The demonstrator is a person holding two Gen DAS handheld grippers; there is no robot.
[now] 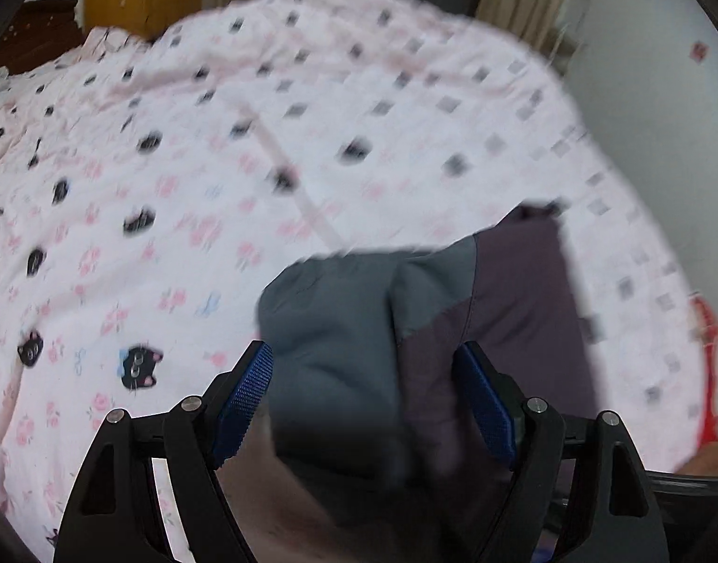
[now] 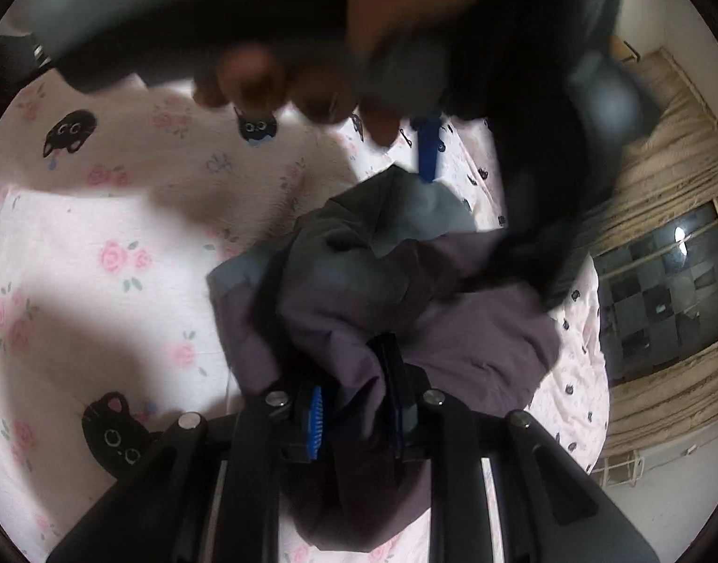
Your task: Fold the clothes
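left gripper (image 1: 363,394) spread wide around grey-purple garment (image 1: 406,328) | right gripper (image 2: 354,403) pinching its purple cloth | bedsheet (image 1: 171,187): no readable writing

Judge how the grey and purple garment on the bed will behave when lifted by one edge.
The grey and purple garment probably hangs floppy, since it already bunches in soft folds. It looks thin, so likely light. It should not slide much on the quilted floral bedspread.

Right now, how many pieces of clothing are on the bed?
1: a grey and purple garment bunched on the cat-print bedsheet, between both sets of fingers. More may be hidden.
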